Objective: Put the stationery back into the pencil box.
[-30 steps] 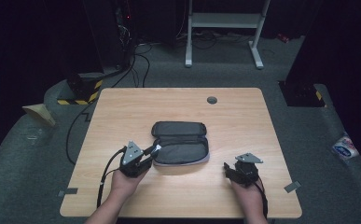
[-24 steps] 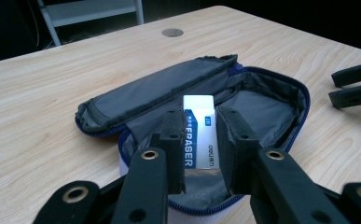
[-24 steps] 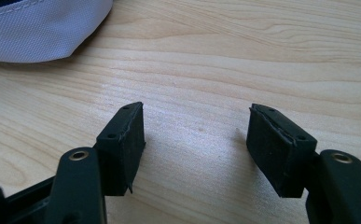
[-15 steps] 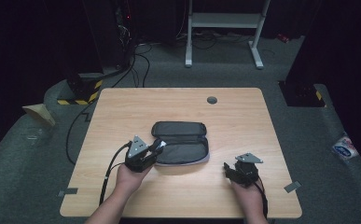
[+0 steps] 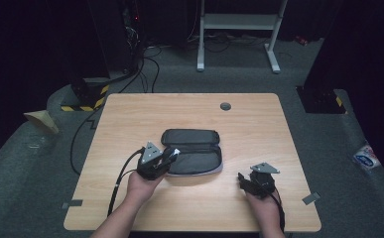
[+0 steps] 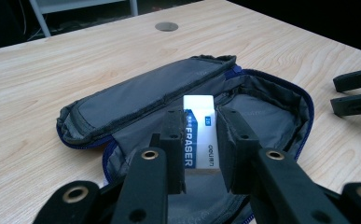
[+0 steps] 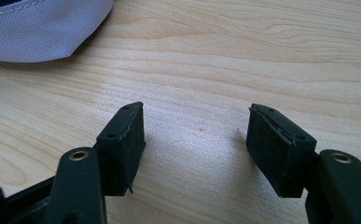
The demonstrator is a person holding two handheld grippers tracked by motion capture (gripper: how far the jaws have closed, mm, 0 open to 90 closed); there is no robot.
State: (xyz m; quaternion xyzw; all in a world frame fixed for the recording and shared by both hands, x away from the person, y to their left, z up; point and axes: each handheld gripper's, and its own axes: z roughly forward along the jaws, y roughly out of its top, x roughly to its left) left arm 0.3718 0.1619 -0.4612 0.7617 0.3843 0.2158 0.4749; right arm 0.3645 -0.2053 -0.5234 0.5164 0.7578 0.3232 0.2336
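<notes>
Clamping a white eraser [image 6: 199, 133] between its jaws, the left gripper [image 6: 200, 154] hung over the open grey pencil case [image 6: 262, 109] at the centre of the left gripper view, the eraser's blue label facing the camera. In the high view the left gripper [image 5: 168, 154] sat at the case's [image 5: 197, 151] left end, mid-frame on the wooden table [image 5: 130, 119]. Lower right in that frame, the right gripper [image 5: 243, 181] rested on bare wood, apart from the case; its jaws stood wide with nothing between them [image 7: 196, 135].
</notes>
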